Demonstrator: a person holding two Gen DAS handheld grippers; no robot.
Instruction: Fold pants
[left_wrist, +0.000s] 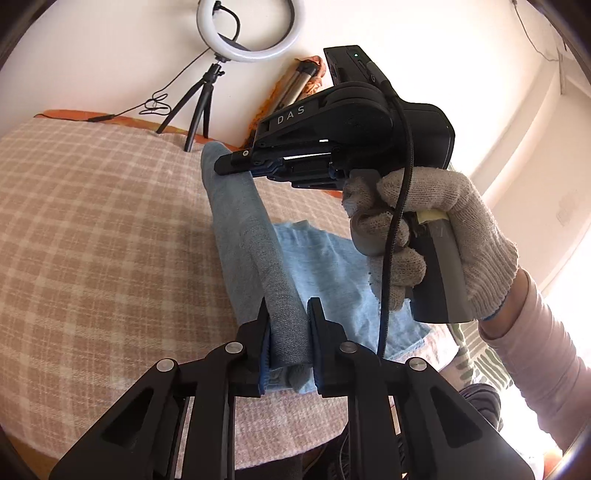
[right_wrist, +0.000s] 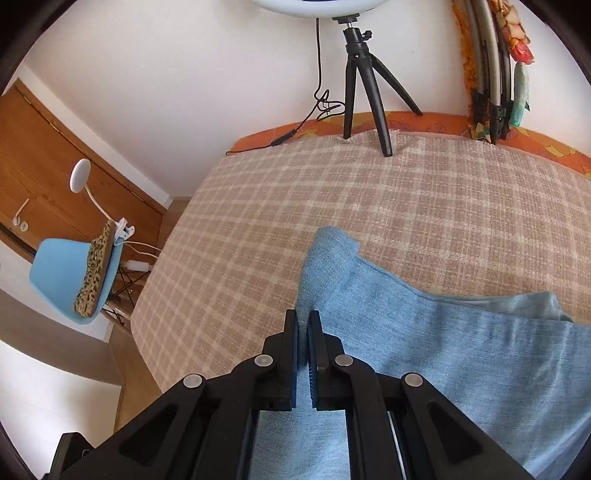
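Light blue denim pants (left_wrist: 240, 218) lie partly lifted over the plaid blanket (left_wrist: 92, 221). My left gripper (left_wrist: 289, 317) is shut on a bunched fold of the fabric, which rises between its fingers toward the far end. There the right gripper (left_wrist: 223, 164), held by a hand in a white knit glove (left_wrist: 443, 229), pinches the cloth's far corner. In the right wrist view the right gripper (right_wrist: 303, 323) is shut on the edge of the pants (right_wrist: 424, 332), with the cloth draped to the right over the blanket (right_wrist: 295, 203).
A ring light on a black tripod (left_wrist: 199, 107) (right_wrist: 365, 85) stands at the blanket's far edge by the wall, its cable trailing left. A folded stand (left_wrist: 295, 85) leans in the corner. A blue chair (right_wrist: 62, 280) with a clip lamp stands left of the bed.
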